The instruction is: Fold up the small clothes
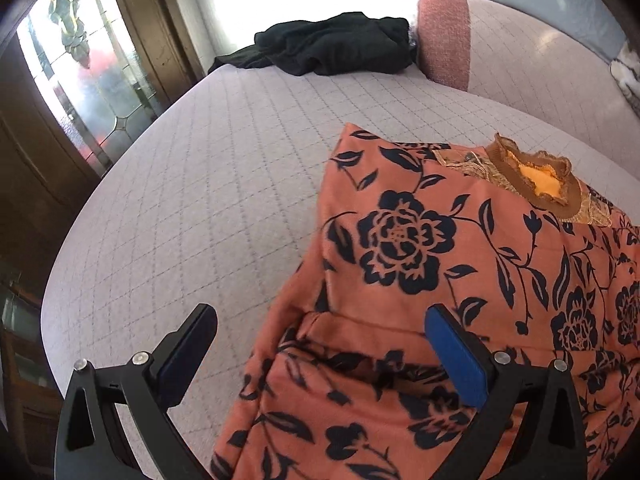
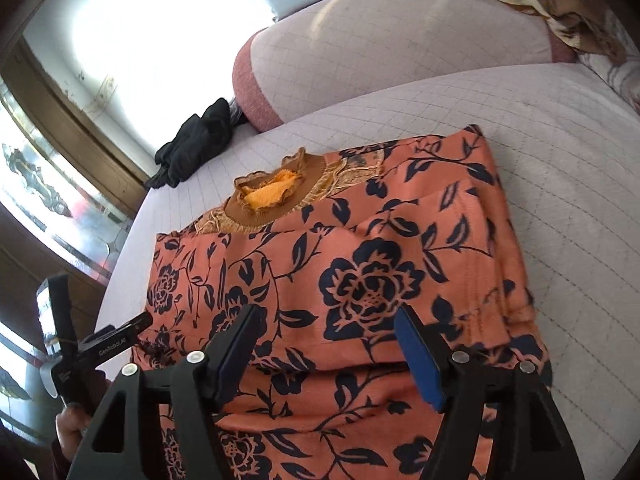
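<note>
- On the quilted bed (image 1: 208, 184), in the left wrist view, the floral top (image 1: 460, 264) lies folded at the right; its brown collar (image 1: 536, 178) with orange lining points away from the camera; a sleeve fold lies across its near part.
- The left gripper (image 1: 320, 354) stands with its jaws wide apart above the top's near left edge; neither pad presses the cloth; the right blue pad (image 1: 456, 356) is over the fabric, the left over bare quilt.
- A dark garment (image 1: 336, 44) is heaped at the bed's far edge, beside a pink bolster (image 1: 444, 36).
- In the right wrist view, the top (image 2: 360, 248) lies in the middle of the bed (image 2: 560, 184), collar (image 2: 272, 196) away.
- The right gripper (image 2: 328, 356) hangs over the top's near part, jaws spread, nothing pinched.
- The left gripper (image 2: 100, 344) shows at the lower left, held by a hand (image 2: 70, 428); the dark garment (image 2: 192, 144) lies beyond.
</note>
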A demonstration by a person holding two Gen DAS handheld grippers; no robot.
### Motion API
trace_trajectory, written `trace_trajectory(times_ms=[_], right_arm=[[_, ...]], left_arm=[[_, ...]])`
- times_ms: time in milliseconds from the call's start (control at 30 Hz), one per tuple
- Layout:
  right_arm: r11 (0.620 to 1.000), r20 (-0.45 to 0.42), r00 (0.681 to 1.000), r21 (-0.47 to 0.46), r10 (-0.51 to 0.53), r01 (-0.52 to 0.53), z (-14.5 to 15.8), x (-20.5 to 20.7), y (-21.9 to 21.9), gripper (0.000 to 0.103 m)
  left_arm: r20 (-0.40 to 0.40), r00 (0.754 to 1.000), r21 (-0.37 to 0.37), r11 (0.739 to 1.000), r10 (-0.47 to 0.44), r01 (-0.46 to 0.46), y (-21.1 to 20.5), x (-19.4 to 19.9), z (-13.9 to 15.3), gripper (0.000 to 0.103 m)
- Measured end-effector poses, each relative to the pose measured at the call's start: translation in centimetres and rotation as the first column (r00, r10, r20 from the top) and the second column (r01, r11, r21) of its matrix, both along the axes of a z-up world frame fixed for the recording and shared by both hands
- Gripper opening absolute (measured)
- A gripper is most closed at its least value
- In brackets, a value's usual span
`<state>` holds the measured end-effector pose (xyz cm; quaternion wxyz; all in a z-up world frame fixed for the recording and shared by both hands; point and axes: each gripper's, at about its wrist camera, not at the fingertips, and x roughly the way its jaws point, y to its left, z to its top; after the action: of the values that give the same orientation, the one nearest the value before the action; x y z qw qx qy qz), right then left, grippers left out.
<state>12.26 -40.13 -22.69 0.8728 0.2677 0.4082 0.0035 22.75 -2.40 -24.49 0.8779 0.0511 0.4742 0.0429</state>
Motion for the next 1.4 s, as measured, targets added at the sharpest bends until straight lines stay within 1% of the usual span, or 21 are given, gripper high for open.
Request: trace_trajectory(times_ms=[100,267,333,367,433,467,533,633,733,800,867,900,933,967,1033,1067,1167,1233,1300,1367,1400], right_arm=[[0.996,-0.007,0.997,0.023,-0.083,0.083,0.7,-2.4,-2.1,0.074],[0.971,-0.006,0.979,0.125,-0.204,0.203,0.8,-8.0,-5.6,0.074],[0.961,-0.021,0.974,0.158,-0.227,0.227,0.5,-10.2,-6.4,0.074],[0.958,-0.026,0.972,0.165,-0.232,0.233,0.5,-11.2,-6.7,0.074],[0.958,-0.032,0.971,0.159,-0.238,0.24,0.4,-13.2,-6.9,0.074],[0.958,-0.035,0.97,0.152,-0.24,0.242,0.4,-14.2,-7.0,0.074],[0.957,-0.046,0.969,0.155,-0.241,0.245,0.1,-16.1,-7.2,0.074],[0.957,-0.068,0.97,0.16,-0.235,0.243,-0.5,-18.9,-7.5,0.074],[0.955,-0.086,0.971,0.177,-0.224,0.236,-0.9,-21.0,-7.8,0.074],[0.955,-0.083,0.974,0.194,-0.212,0.224,-1.0,-21.9,-7.9,0.074],[0.959,-0.082,0.976,0.191,-0.2,0.212,-0.9,-22.4,-7.8,0.074],[0.96,-0.082,0.977,0.188,-0.195,0.207,-0.9,-22.6,-7.8,0.074],[0.961,-0.083,0.978,0.188,-0.189,0.201,-1.0,-22.7,-7.8,0.074],[0.962,-0.085,0.979,0.19,-0.184,0.197,-1.0,-22.8,-7.8,0.074],[0.962,-0.089,0.98,0.194,-0.179,0.193,-1.1,-22.7,-7.8,0.074],[0.962,-0.091,0.98,0.195,-0.177,0.192,-1.2,-22.7,-7.8,0.074],[0.963,-0.098,0.98,0.196,-0.171,0.187,-1.4,-22.7,-7.9,0.074],[0.964,-0.104,0.981,0.194,-0.163,0.181,-1.5,-22.7,-7.8,0.074],[0.965,-0.116,0.98,0.189,-0.161,0.18,-1.7,-22.8,-7.7,0.074],[0.967,-0.137,0.979,0.186,-0.149,0.173,-2.1,-22.9,-7.6,0.074],[0.968,-0.15,0.978,0.183,-0.143,0.17,-2.4,-23.0,-7.5,0.074]], left_arm=[[0.005,0.998,0.004,0.998,0.061,-0.061,4.0,-3.6,-0.1,0.103],[-0.096,0.983,-0.122,0.979,0.153,-0.165,11.1,-8.8,-1.3,0.103],[-0.103,0.977,-0.166,0.965,0.189,-0.204,13.1,-10.7,-1.1,0.103],[-0.107,0.974,-0.207,0.953,0.201,-0.22,14.1,-11.3,-0.9,0.103],[-0.128,0.969,-0.289,0.926,0.213,-0.242,15.4,-12.3,-0.5,0.103],[-0.143,0.967,-0.311,0.918,0.213,-0.248,15.8,-12.7,-0.3,0.103],[-0.161,0.965,-0.298,0.922,0.207,-0.248,16.0,-13.3,-0.1,0.103],[-0.194,0.967,-0.228,0.951,0.165,-0.208,15.4,-14.1,0.1,0.103],[-0.196,0.973,-0.193,0.968,0.122,-0.16,15.1,-14.8,0.3,0.103],[-0.21,0.974,-0.189,0.973,0.09,-0.13,14.6,-14.9,0.2,0.102],[-0.233,0.971,-0.205,0.973,0.051,-0.101,14.2,-15.3,-0.2,0.092],[-0.247,0.968,-0.205,0.974,0.039,-0.092,14.2,-15.7,-0.4,0.09],[-0.257,0.966,-0.202,0.976,0.032,-0.086,14.1,-16.0,-0.8,0.084],[-0.265,0.964,-0.199,0.977,0.027,-0.082,14.2,-16.4,-1.2,0.073],[-0.301,0.953,-0.199,0.976,0.022,-0.085,14.6,-17.3,-2.3,0.061],[-0.321,0.947,-0.211,0.973,0.02,-0.092,14.8,-17.7,-2.9,0.058],[-0.337,0.942,-0.259,0.962,-0.005,-0.088,15.1,-18.8,-4.1,0.057],[-0.324,0.945,-0.269,0.962,-0.043,-0.049,14.6,-19.4,-4.1,0.057],[-0.333,0.937,-0.277,0.961,-0.103,0.008,13.8,-19.6,-4.3,0.057],[-0.347,0.931,-0.27,0.963,-0.115,0.018,13.5,-19.7,-4.5,0.057],[-0.353,0.929,-0.282,0.959,-0.112,0.008,13.6,-19.8,-4.6,0.057]])
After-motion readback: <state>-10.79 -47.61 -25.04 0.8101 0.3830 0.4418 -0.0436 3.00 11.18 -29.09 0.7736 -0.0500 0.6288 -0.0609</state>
